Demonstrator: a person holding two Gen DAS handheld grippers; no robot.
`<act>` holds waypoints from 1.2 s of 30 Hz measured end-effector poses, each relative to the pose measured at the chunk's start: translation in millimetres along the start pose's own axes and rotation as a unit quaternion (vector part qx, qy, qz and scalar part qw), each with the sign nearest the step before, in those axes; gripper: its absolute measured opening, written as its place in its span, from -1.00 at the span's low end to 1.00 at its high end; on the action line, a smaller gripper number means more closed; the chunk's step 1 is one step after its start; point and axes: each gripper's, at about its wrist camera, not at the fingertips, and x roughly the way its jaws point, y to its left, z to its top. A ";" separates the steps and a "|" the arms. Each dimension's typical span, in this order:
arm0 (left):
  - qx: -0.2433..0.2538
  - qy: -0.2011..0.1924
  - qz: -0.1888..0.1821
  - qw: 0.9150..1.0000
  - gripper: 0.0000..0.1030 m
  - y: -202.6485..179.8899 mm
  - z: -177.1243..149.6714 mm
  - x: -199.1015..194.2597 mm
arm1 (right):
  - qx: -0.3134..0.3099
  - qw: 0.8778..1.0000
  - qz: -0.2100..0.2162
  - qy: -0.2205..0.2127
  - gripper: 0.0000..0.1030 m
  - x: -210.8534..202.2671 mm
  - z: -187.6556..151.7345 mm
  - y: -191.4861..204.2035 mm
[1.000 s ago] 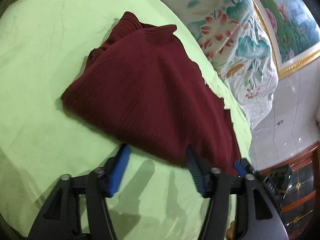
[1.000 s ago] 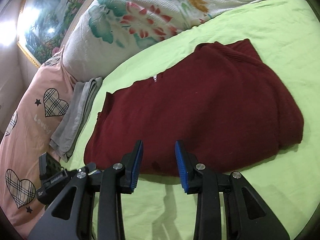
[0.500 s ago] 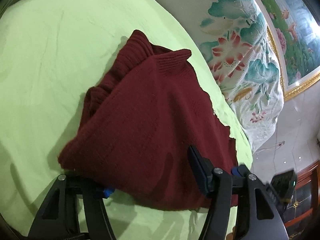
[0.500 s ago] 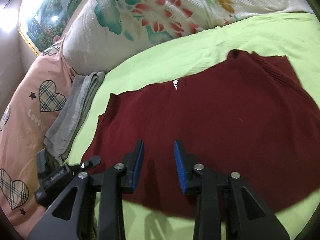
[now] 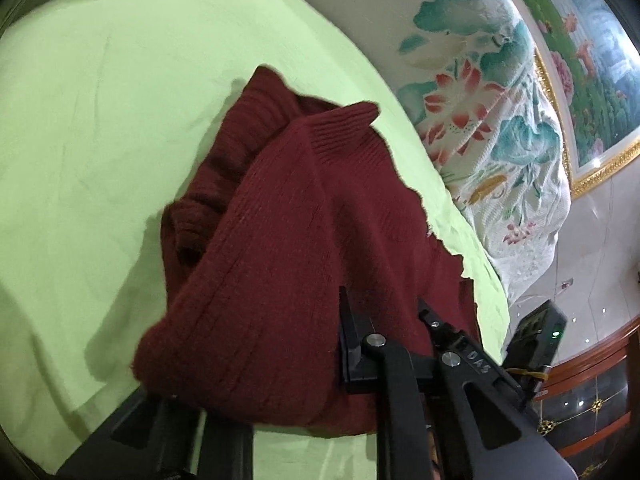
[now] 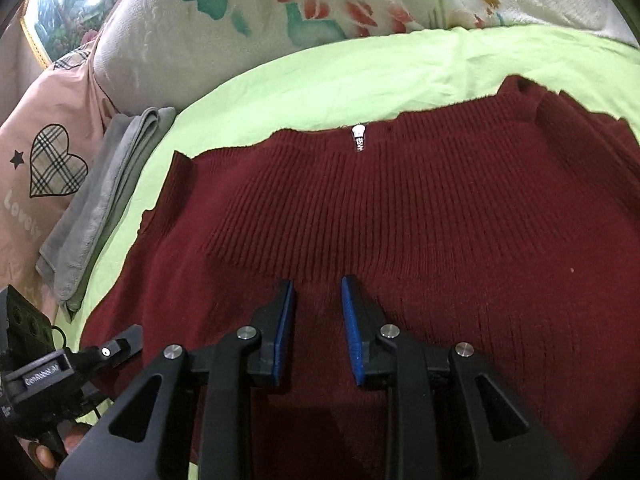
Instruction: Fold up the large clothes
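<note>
Two grippers are seen over a dark red knitted sweater (image 6: 420, 220) that is spread on a lime-green bed sheet (image 5: 100, 140). The left gripper (image 5: 280, 364) has just been closing, and its jaws are now pinched on a bunched corner of the sweater; one finger (image 5: 356, 344) is seen pressed against the knit, while the other is hidden under the fabric, which is draped over the tool. The right gripper (image 6: 316, 320) has also been narrowing, yet its blue pads (image 6: 350, 320) are still held slightly apart, with nothing clamped; it is poised over the sweater's plain knit, just short of a ribbed band. A small white zipper pull (image 6: 359, 138) is seen at the sweater's far edge, toward the head of the bed. A floral quilt (image 6: 300, 8) is piled along that far edge. A folded grey cloth (image 6: 100, 200) is laid at the sheet's left edge, against a pink pillow (image 6: 44, 152) printed with plaid hearts.
</note>
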 end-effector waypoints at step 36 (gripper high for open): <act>0.386 0.031 0.033 0.922 -0.65 -205.1 -128.3 63.7 | 0.004 0.972 0.195 0.131 0.62 -51.9 72.2 -79.2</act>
